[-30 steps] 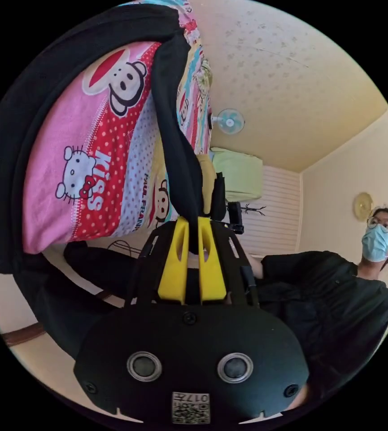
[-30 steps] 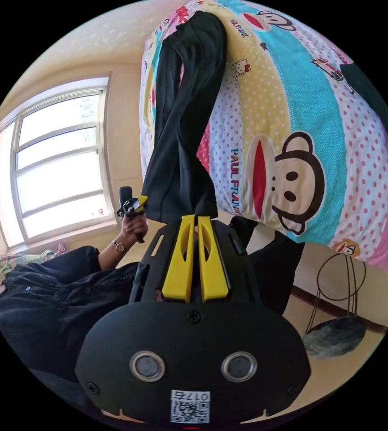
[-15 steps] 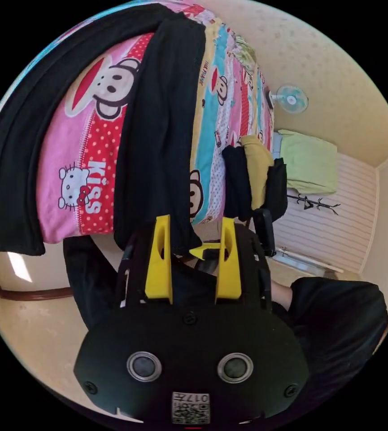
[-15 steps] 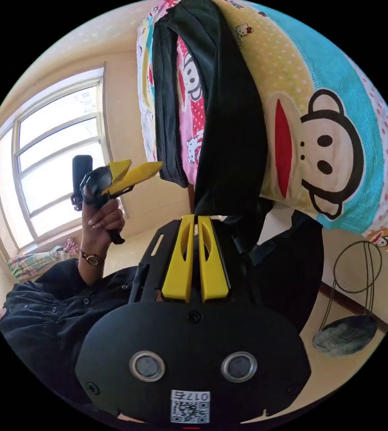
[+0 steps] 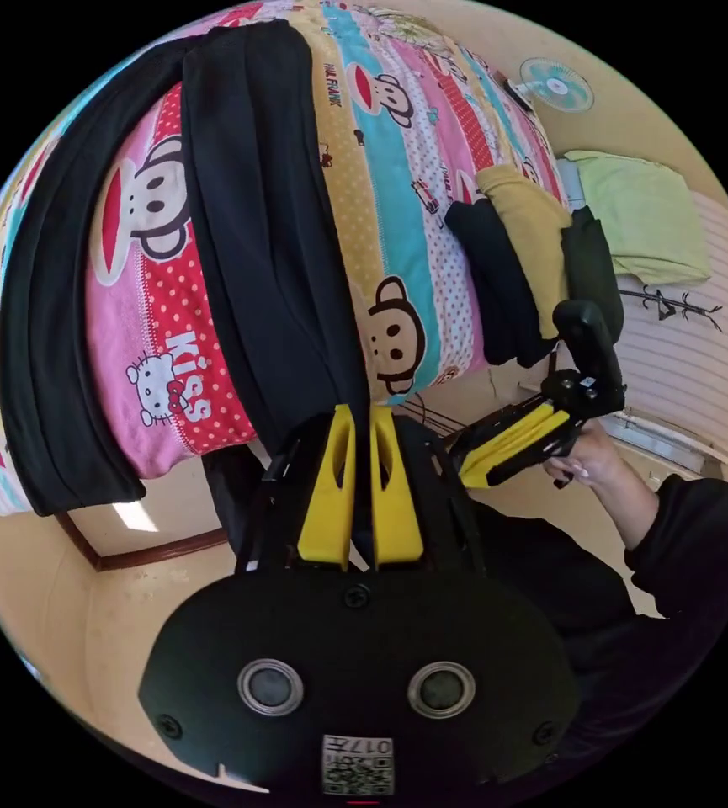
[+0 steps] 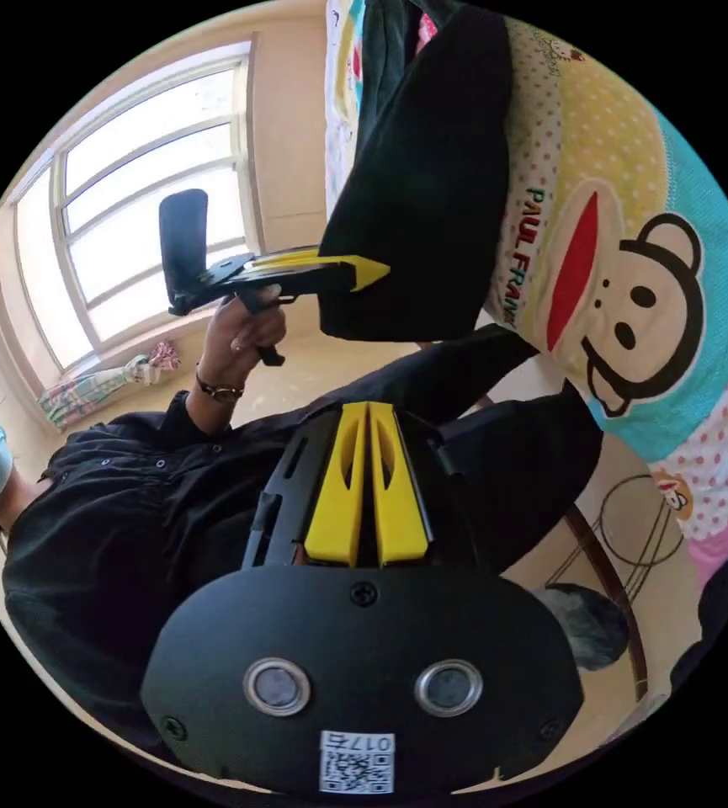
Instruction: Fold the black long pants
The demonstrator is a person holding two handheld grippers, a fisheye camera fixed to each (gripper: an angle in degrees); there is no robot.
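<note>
Where the black pants [image 5: 271,252] meet the left hand-held gripper [image 5: 362,421], jaws together on cloth, contact half hidden.

Left tool [image 5: 362,412] pinched closed, right tool [image 6: 368,408] closed, both raised.

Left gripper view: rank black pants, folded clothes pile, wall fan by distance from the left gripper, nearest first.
1. black pants, clamped at the left gripper, running up the bed.
2. folded clothes pile, farther up-right on the bed.
3. wall fan, far wall, top right.

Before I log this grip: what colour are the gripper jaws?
Yellow, on a black body; the left gripper view shows them best.
</note>
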